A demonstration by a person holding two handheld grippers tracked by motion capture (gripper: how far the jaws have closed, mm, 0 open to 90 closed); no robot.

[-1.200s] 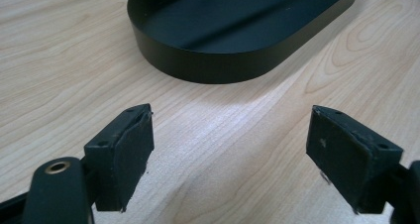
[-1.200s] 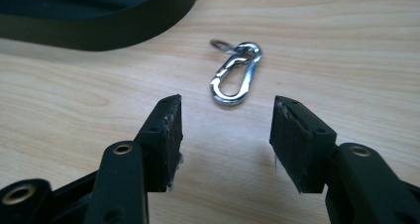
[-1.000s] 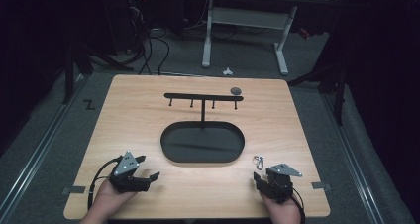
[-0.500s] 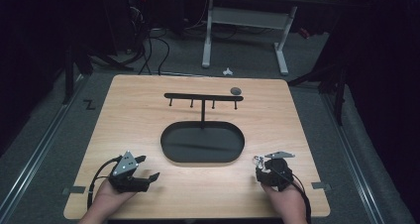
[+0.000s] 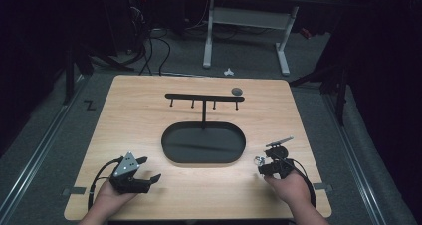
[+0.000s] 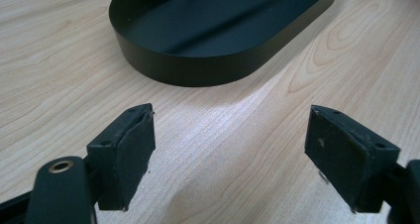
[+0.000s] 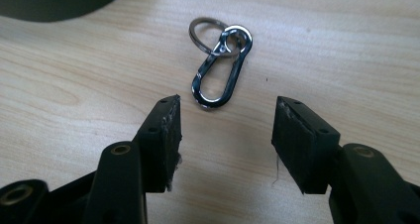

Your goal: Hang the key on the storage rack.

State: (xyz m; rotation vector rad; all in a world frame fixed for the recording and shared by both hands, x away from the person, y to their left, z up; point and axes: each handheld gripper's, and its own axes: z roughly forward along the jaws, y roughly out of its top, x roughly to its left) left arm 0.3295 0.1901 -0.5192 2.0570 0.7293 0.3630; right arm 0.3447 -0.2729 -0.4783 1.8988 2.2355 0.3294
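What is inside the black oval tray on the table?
Inside the tray, the black post of the hook rack rises from its floor. Otherwise the floor looks bare, though the near wall hides a strip of it.

From above, we see a pale wooden surface (image 5: 149, 115) on a grey carpeted floor (image 5: 54, 150). At its centre lies a black oval tray (image 5: 171, 150), from whose far side rises a thin post carrying a black crossbar with four small pegs (image 5: 204, 96). A small dark round object (image 5: 237, 91) sits just beyond the bar's right end. Near the front left corner, the left hand-held gripper (image 5: 149, 169) rests with its jaws spread, pointing right. Near the front right, the right hand-held gripper (image 5: 263, 165) points left towards a small shiny metal object (image 5: 258, 160) just beside the tray's right end. Cables (image 5: 149, 46) and white desk legs (image 5: 206, 36) stand in the dark behind.
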